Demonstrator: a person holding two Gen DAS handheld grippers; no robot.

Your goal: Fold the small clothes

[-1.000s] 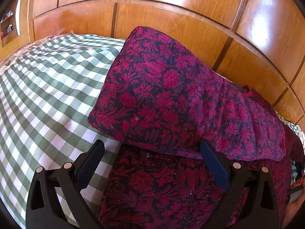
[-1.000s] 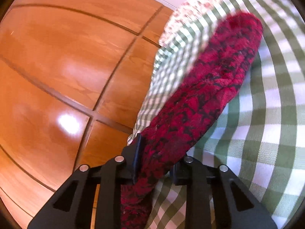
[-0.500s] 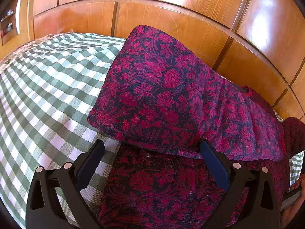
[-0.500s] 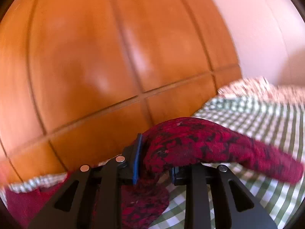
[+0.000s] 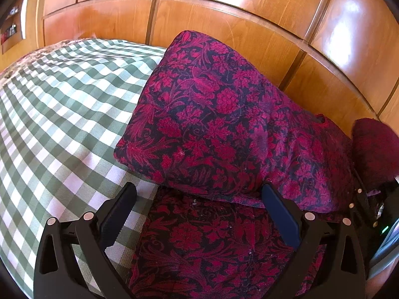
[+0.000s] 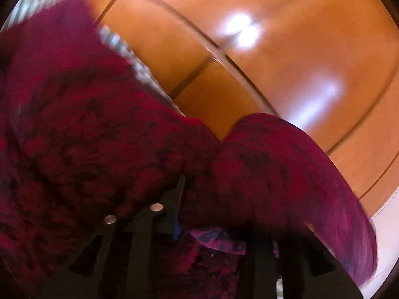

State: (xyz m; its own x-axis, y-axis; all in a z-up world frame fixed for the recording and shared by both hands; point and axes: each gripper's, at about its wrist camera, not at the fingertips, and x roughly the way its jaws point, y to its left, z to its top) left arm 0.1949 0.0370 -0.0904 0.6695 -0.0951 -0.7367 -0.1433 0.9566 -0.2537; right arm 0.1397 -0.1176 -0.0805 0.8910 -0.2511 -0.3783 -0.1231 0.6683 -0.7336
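The red-and-black floral garment [image 5: 224, 114] lies on the green-and-white checked cloth [image 5: 62, 114], its folded upper layer running from about eleven o'clock to four o'clock across my left view, with a lower layer spread flat beneath it toward six o'clock. My left gripper [image 5: 199, 206] hangs over that lower layer with its jaws wide apart and nothing between them; the fold's near edge sits just beyond the fingertips. Out at three o'clock in the same view, a bunched piece of the same fabric rises above my right gripper [image 5: 369, 199], whose dark frame shows at the edge. In the blurred right view, the garment [image 6: 99, 149] fills the frame from nine o'clock to five o'clock, and the right gripper [image 6: 214, 211] has its jaws drawn close together on a gathered fold of the cloth, which drapes over both fingers. Glossy wooden panels [image 5: 249, 7] stand behind the checked cloth at twelve o'clock.
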